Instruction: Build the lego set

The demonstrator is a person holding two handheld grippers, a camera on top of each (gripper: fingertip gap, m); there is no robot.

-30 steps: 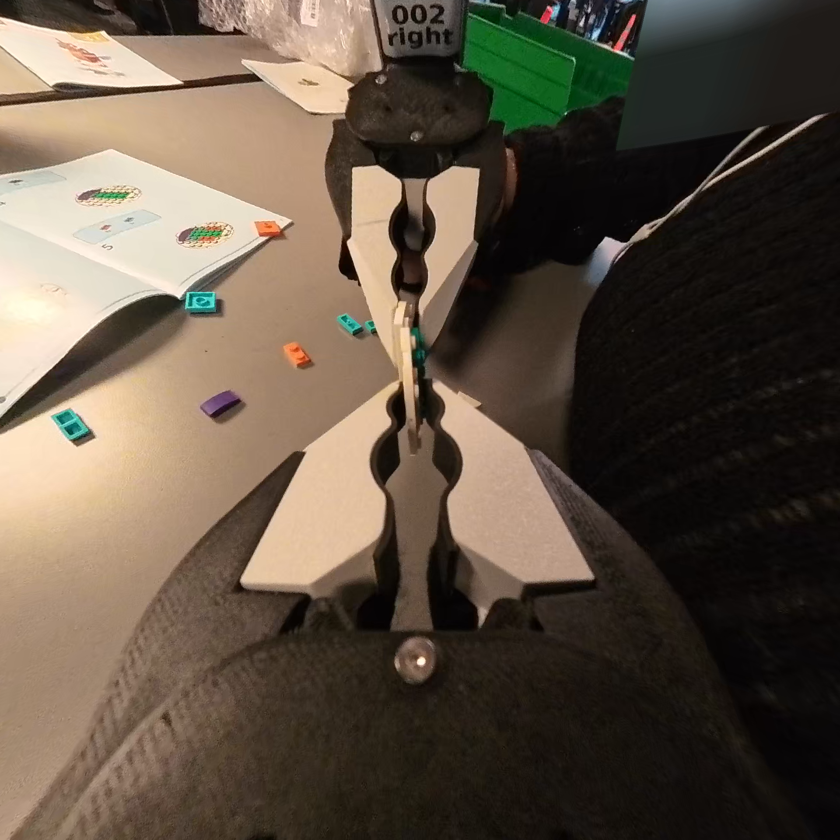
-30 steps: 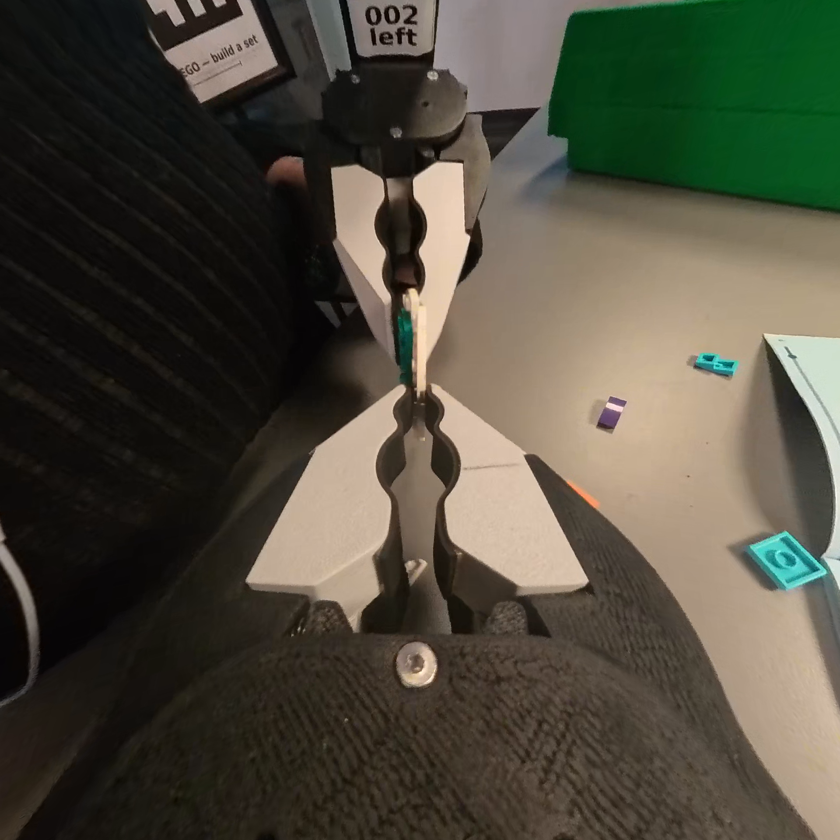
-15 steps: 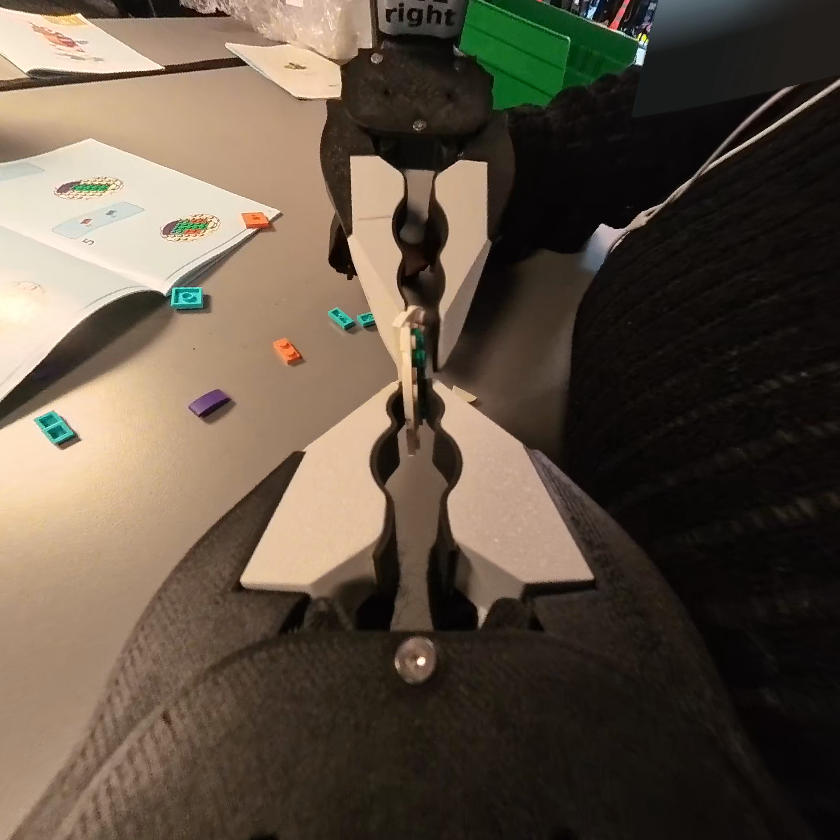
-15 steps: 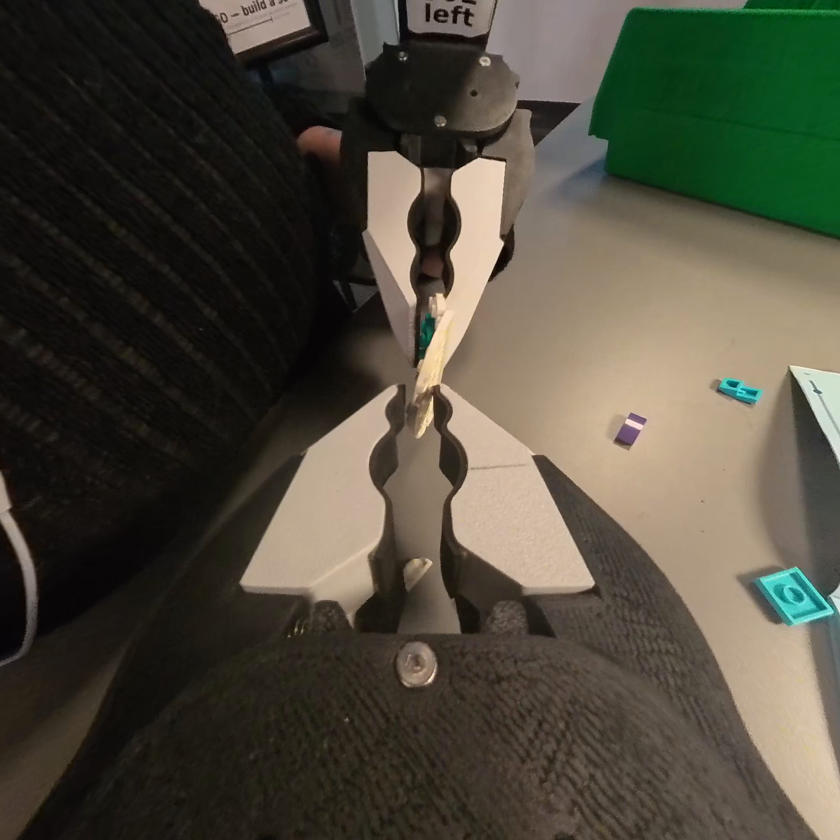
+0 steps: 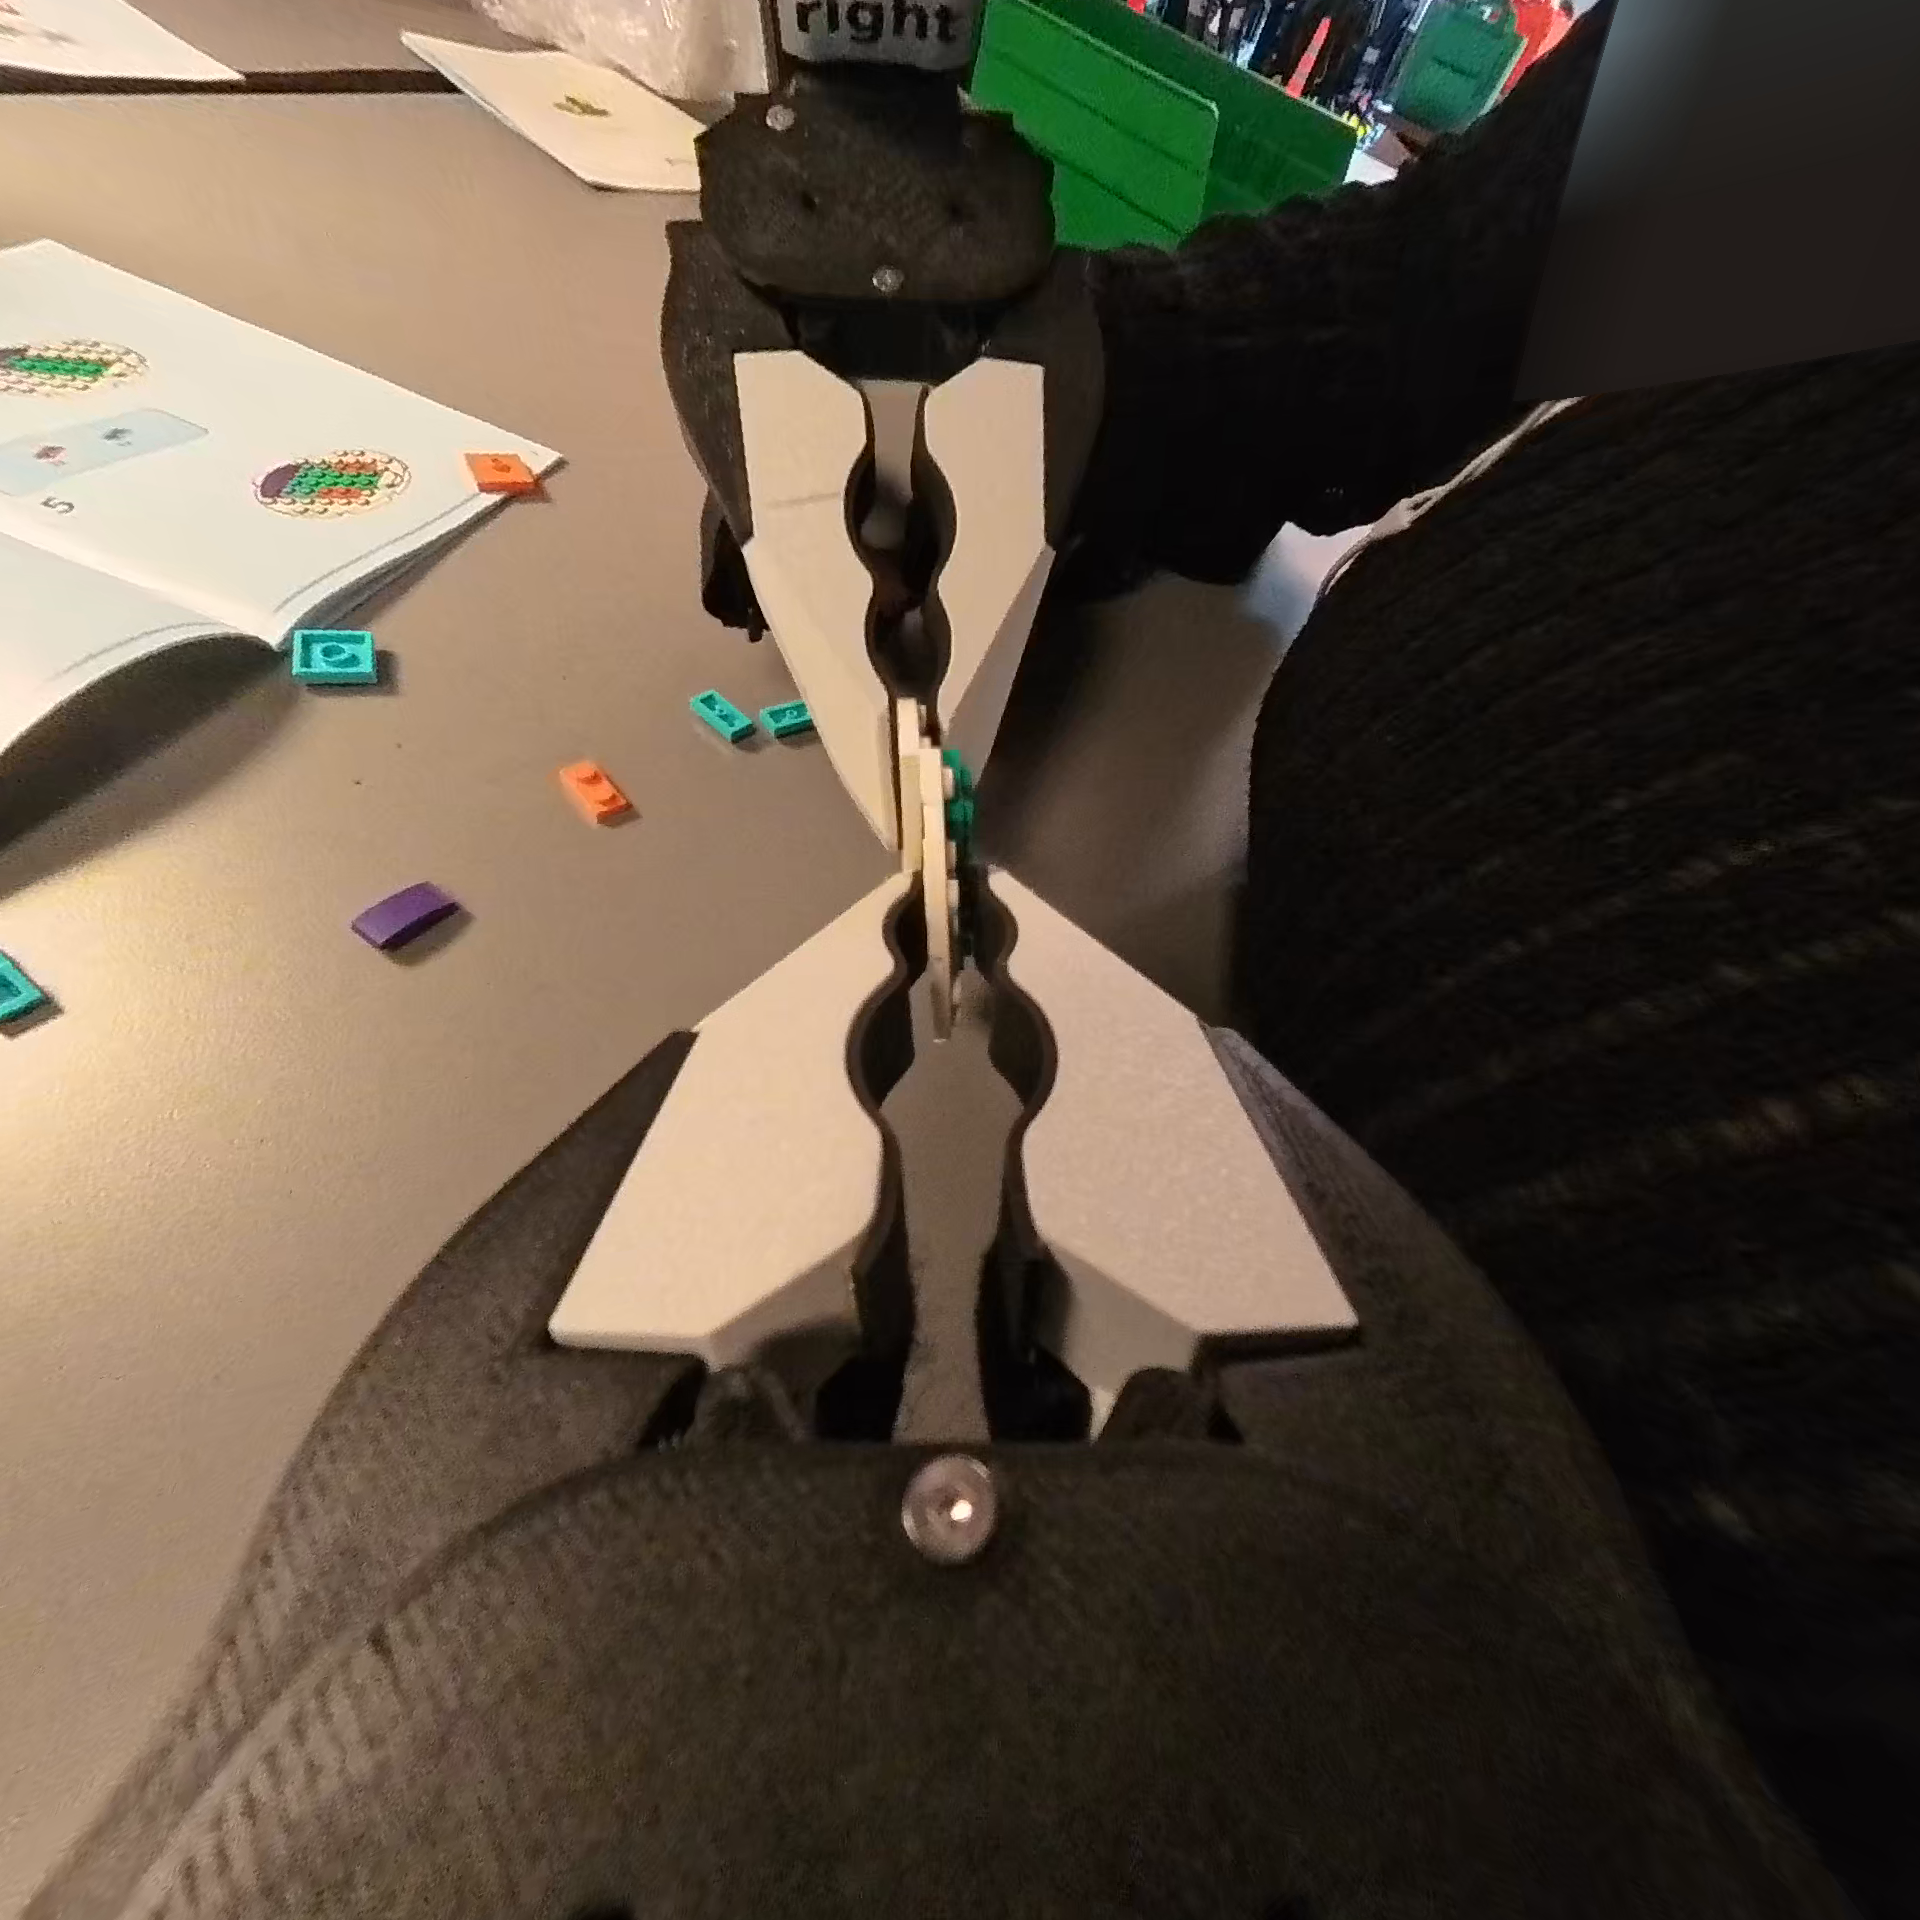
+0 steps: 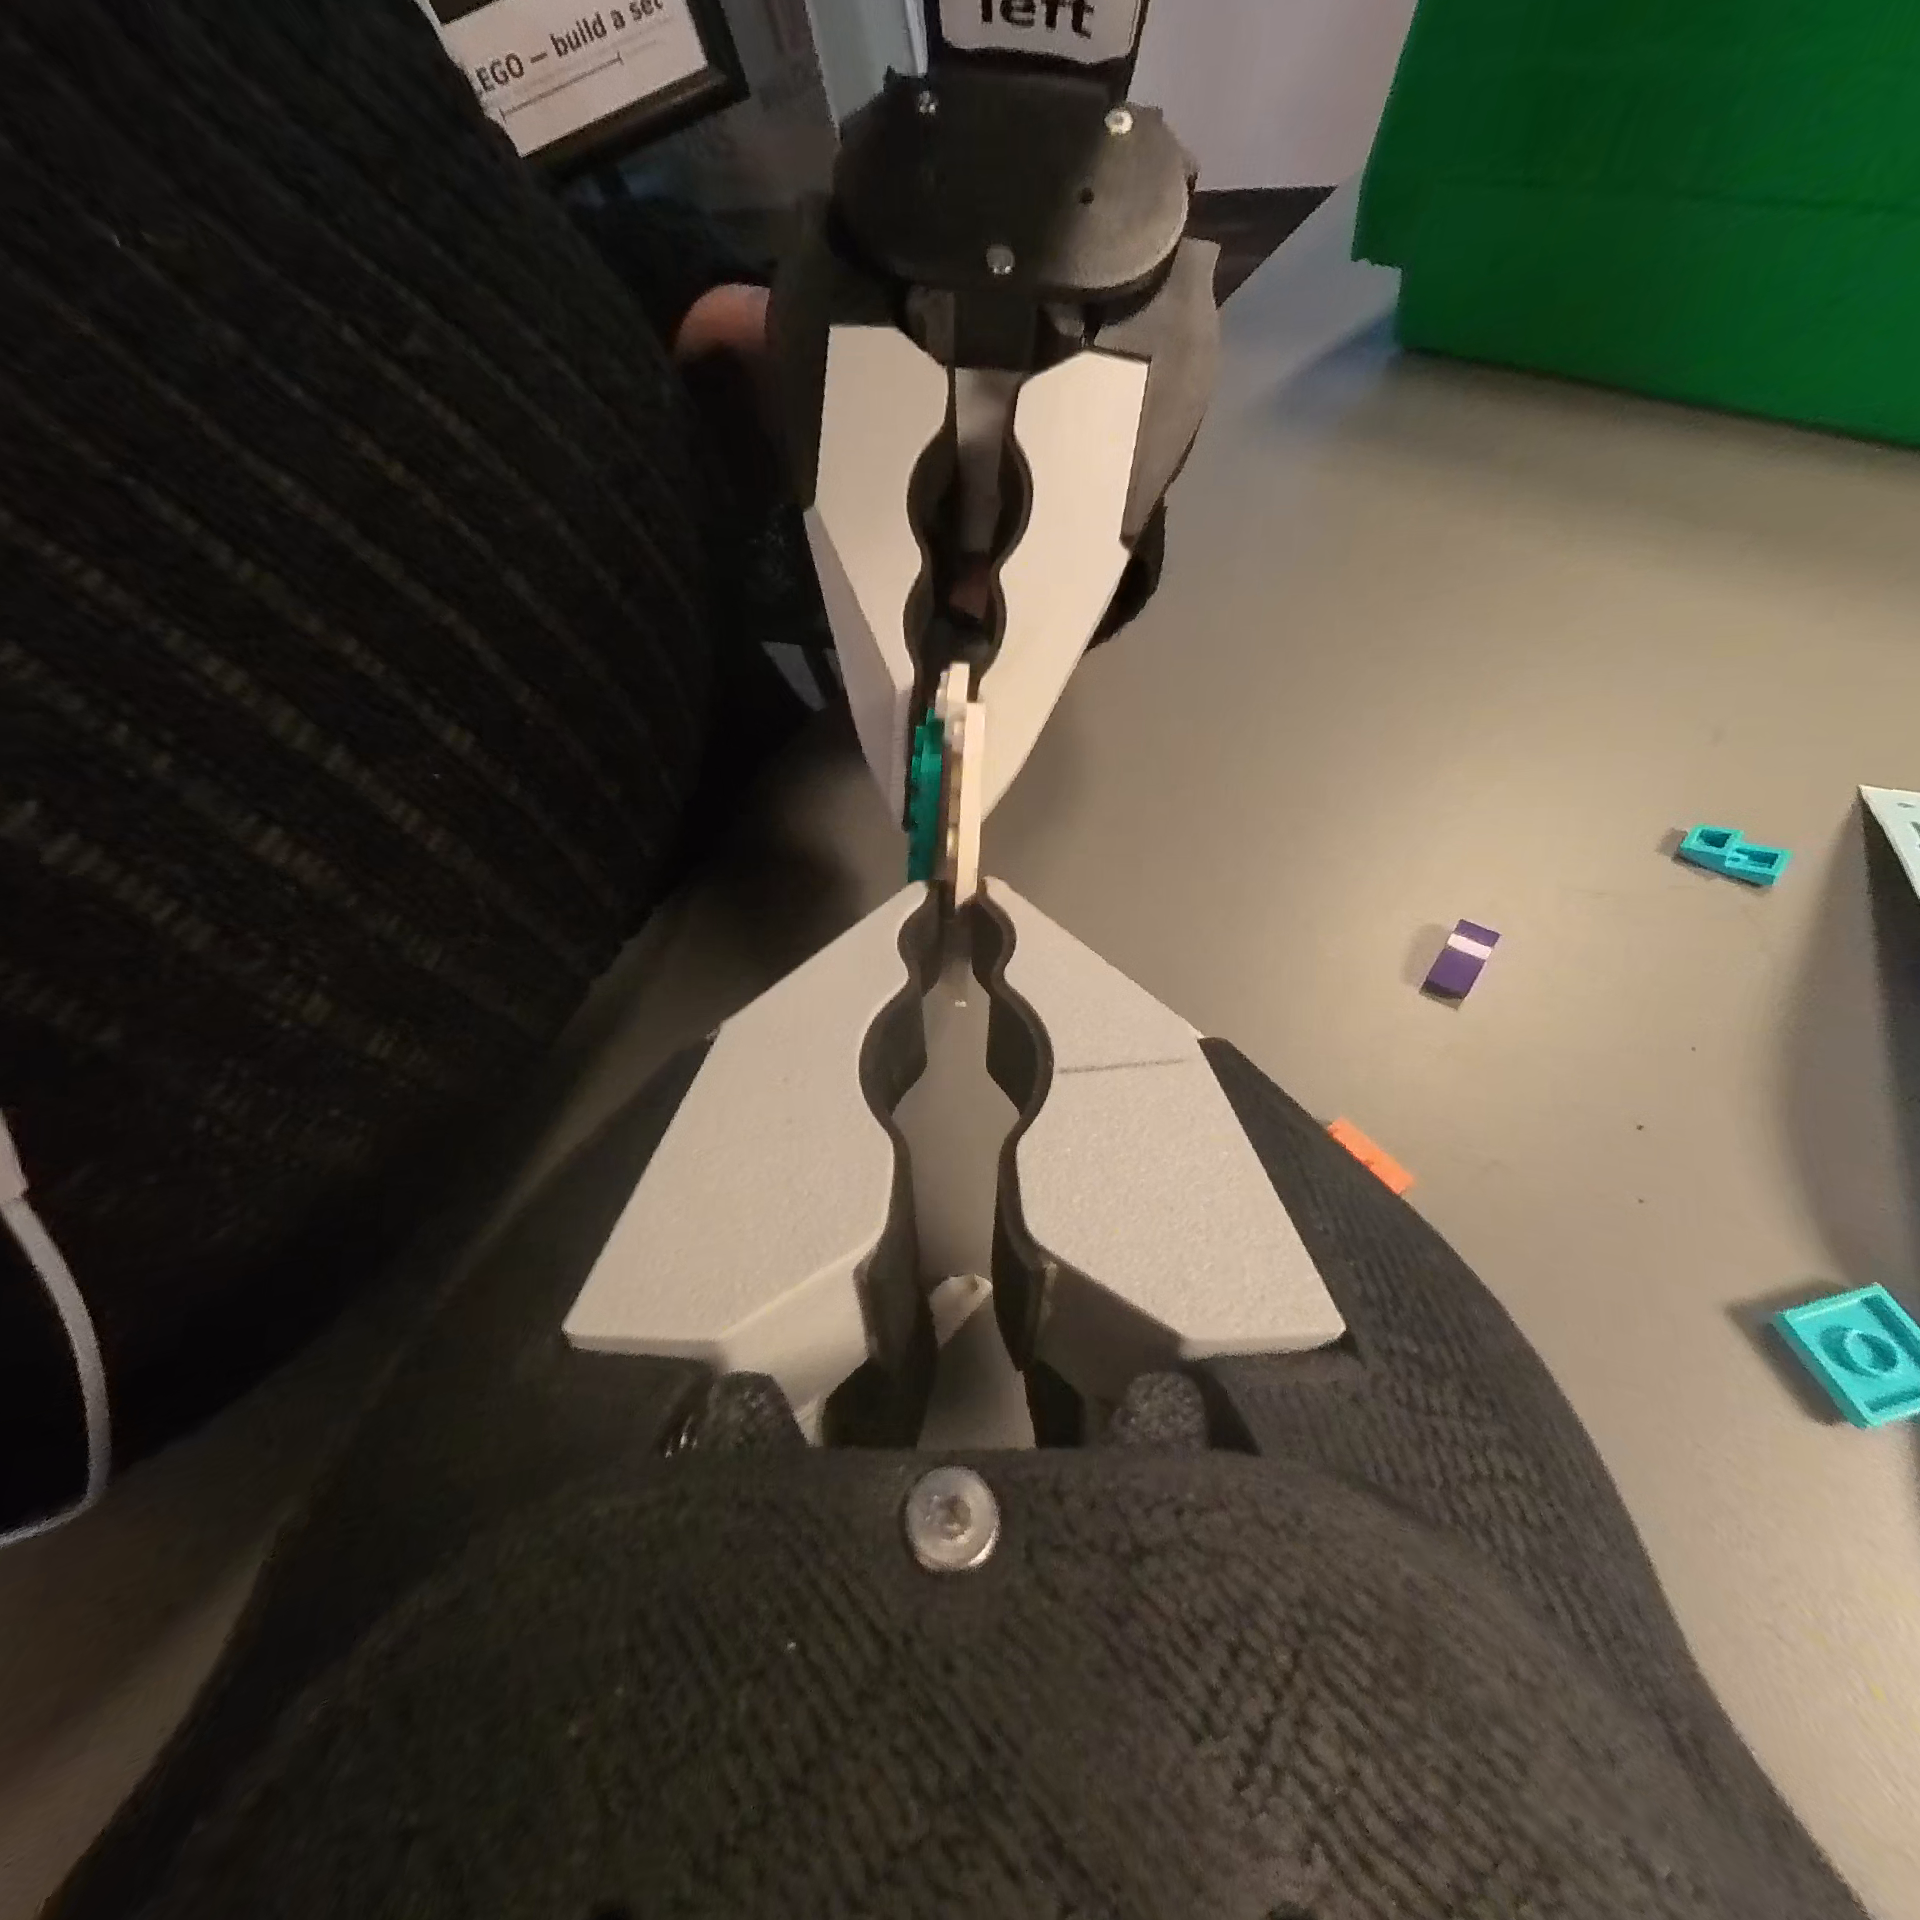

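Facing tip to tip, the left gripper (image 5: 940, 940) and right gripper (image 6: 951, 914) both pinch one round cream plate (image 5: 935, 883) edge-on above the tabletop (image 5: 312, 1143).

Cream plate (image 5: 940, 914) w/ green studs (image 6: 923, 774)

Matt grey table (image 5: 260, 1143), smooth, with soft sheen. Gripper fingers (image 5: 748, 1164) of finely grained, matt pale-grey plastic; housing (image 5: 935, 1714) of rough, ridged black printed plastic, fastened by a shiny metal screw (image 5: 947, 1509). Smooth, semi-gloss plastic bricks: cream plate (image 6: 961, 790), purple tile (image 5: 405, 914), orange piece (image 5: 596, 793). Booklet (image 5: 208, 520) of satin printed paper. Sleeve (image 6: 260, 623) of ribbed black knit cloth.
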